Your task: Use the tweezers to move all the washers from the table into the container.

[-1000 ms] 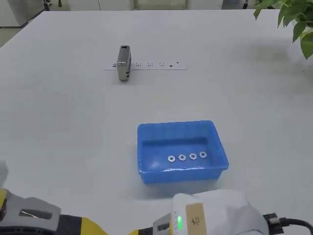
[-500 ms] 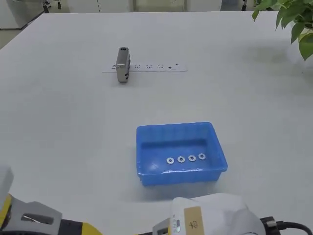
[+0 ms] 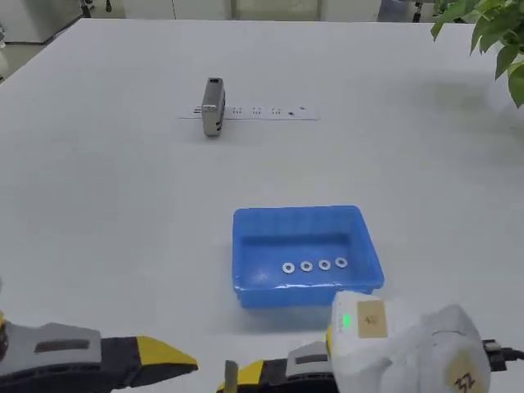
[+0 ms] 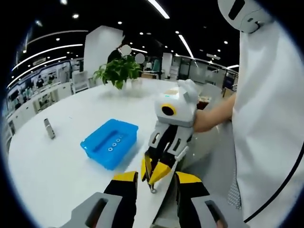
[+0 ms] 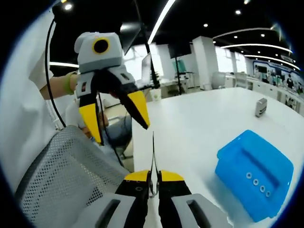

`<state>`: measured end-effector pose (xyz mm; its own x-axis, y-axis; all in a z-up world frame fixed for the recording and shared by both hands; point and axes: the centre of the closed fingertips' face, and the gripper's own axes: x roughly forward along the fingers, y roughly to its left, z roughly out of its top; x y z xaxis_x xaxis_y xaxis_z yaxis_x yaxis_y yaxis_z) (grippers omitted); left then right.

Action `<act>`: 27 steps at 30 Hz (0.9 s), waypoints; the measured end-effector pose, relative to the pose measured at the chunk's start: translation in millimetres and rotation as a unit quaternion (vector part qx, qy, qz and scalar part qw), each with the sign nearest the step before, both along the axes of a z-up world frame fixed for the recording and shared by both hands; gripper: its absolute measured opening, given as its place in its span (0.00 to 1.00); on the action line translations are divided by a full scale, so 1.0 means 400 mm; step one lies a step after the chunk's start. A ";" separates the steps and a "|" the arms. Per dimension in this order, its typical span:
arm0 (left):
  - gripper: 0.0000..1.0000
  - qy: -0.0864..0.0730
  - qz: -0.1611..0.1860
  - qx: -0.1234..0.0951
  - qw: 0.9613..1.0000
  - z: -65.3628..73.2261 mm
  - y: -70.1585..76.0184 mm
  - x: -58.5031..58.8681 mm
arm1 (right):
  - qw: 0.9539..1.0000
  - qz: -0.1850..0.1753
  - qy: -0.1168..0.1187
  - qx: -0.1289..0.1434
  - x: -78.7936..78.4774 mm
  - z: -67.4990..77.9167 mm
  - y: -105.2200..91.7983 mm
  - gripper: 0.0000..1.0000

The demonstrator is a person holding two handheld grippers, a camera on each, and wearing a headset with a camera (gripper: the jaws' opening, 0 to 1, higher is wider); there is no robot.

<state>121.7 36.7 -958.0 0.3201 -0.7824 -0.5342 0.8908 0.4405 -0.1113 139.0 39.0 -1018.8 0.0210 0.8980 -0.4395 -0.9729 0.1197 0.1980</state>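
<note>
Right gripper view: right gripper (image 5: 153, 177) clamps tweezers (image 5: 153, 148), container (image 5: 254, 172) lying well apart.

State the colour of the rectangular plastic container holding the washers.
The container is blue; clearest in head view.

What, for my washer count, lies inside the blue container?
Four washers in a row on the floor of the blue container. The near wall hides a floor strip.
</note>
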 end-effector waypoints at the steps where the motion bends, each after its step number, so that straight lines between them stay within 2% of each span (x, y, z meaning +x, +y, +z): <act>1: 0.33 -0.001 0.010 -0.006 1.000 -0.001 -0.005 0.004 | 1.000 -0.005 -0.001 0.000 0.009 0.005 -0.008 0.02; 4: 0.41 -0.012 0.031 -0.016 0.999 0.000 -0.015 0.016 | 1.000 -0.028 0.001 0.009 0.047 0.028 -0.039 0.03; 8: 0.49 -0.025 0.076 -0.046 0.996 0.011 -0.031 0.034 | 0.998 -0.052 -0.001 0.017 0.087 0.050 -0.070 0.03; 10: 0.53 -0.041 0.101 -0.059 0.992 0.017 -0.033 0.045 | 0.998 -0.065 0.001 0.023 0.105 0.061 -0.082 0.03; 11: 0.54 -0.057 0.117 -0.061 0.990 0.019 -0.033 0.055 | 0.997 -0.073 0.001 0.027 0.117 0.066 -0.089 0.03; 12: 0.56 -0.065 0.128 -0.060 0.988 0.018 -0.032 0.062 | 0.997 -0.077 0.001 0.029 0.123 0.069 -0.092 0.03; 14: 0.60 -0.068 0.158 -0.069 0.983 0.006 -0.029 0.075 | 0.995 -0.089 0.003 0.037 0.140 0.080 -0.098 0.03; 16: 0.64 -0.079 0.183 -0.089 0.976 0.014 -0.034 0.087 | 0.994 -0.098 0.000 0.044 0.158 0.095 -0.102 0.03; 17: 0.66 -0.080 0.191 -0.094 0.974 0.015 -0.037 0.090 | 0.994 -0.102 0.000 0.048 0.167 0.102 -0.103 0.03; 19: 0.70 -0.099 0.213 -0.095 0.968 0.018 -0.035 0.102 | 0.992 -0.115 -0.002 0.059 0.189 0.120 -0.105 0.03; 22: 0.78 -0.103 0.234 -0.101 0.962 0.025 -0.052 0.113 | 0.989 -0.129 -0.007 0.068 0.221 0.139 -0.104 0.03; 23: 0.80 -0.107 0.243 -0.109 0.958 0.030 -0.055 0.118 | 0.988 -0.135 -0.010 0.070 0.237 0.145 -0.102 0.03; 25: 0.83 -0.113 0.244 -0.121 0.956 0.034 -0.068 0.120 | 0.987 -0.143 -0.014 0.074 0.262 0.153 -0.097 0.03; 26: 0.83 -0.118 0.241 -0.123 0.955 0.033 -0.075 0.121 | 0.986 -0.146 -0.015 0.075 0.272 0.154 -0.094 0.03; 27: 0.83 -0.123 0.235 -0.117 0.957 0.028 -0.086 0.121 | 0.986 -0.149 -0.019 0.076 0.286 0.155 -0.090 0.03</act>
